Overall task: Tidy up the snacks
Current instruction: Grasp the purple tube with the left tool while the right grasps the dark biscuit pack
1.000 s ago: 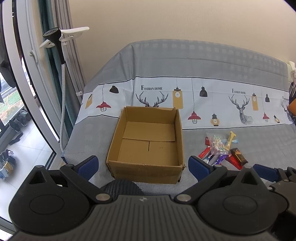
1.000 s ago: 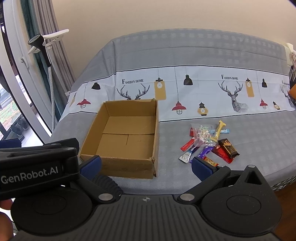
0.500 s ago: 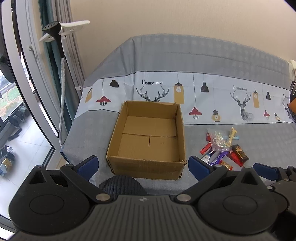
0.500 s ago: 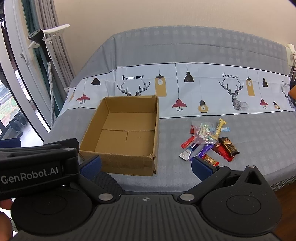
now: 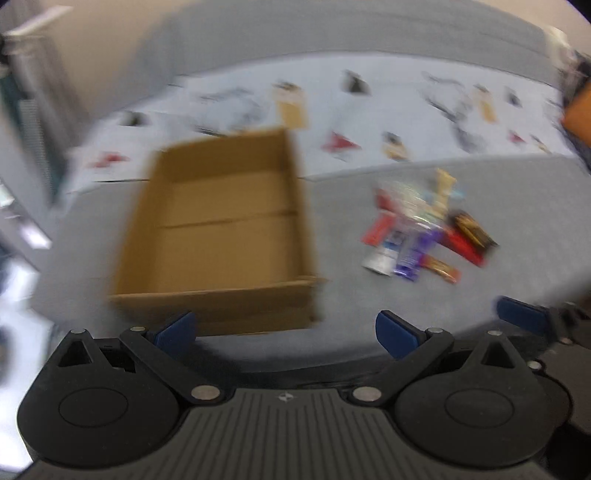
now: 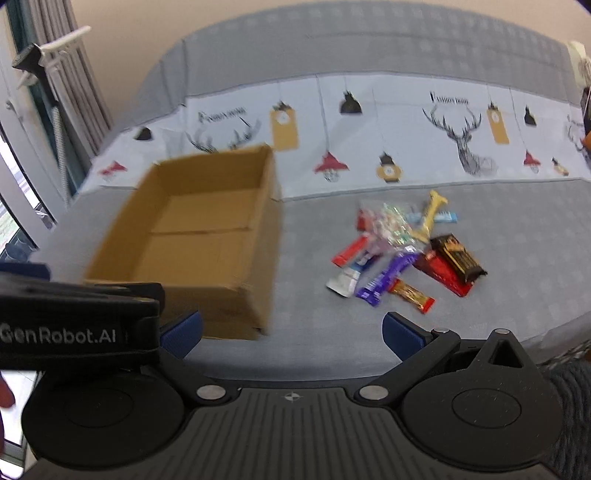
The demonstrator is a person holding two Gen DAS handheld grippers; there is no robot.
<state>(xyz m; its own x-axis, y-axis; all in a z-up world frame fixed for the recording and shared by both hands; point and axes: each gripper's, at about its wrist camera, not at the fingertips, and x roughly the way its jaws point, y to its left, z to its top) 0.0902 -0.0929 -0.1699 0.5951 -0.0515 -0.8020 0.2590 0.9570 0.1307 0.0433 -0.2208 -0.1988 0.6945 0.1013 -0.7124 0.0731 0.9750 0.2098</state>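
Note:
An open, empty cardboard box (image 5: 221, 236) (image 6: 199, 236) sits on a table covered by a grey cloth with deer and lamp prints (image 6: 388, 122). To its right lies a pile of wrapped snacks (image 5: 421, 229) (image 6: 402, 251): red, purple, yellow, black and clear packets. My left gripper (image 5: 284, 328) is open and empty, held back from the table's front edge before the box. My right gripper (image 6: 291, 330) is open and empty, also at the front edge, between the box and the snacks. The left wrist view is blurred.
A window and grey curtain (image 6: 55, 92) with a garment steamer stand (image 6: 48, 51) are at the left. A beige wall (image 6: 221, 22) is behind the table. An orange object (image 5: 576, 110) sits at the far right edge.
Both grippers have moved forward and right toward the table; box and snacks now look larger and closer. The left view has become motion-blurred. Both stay open.

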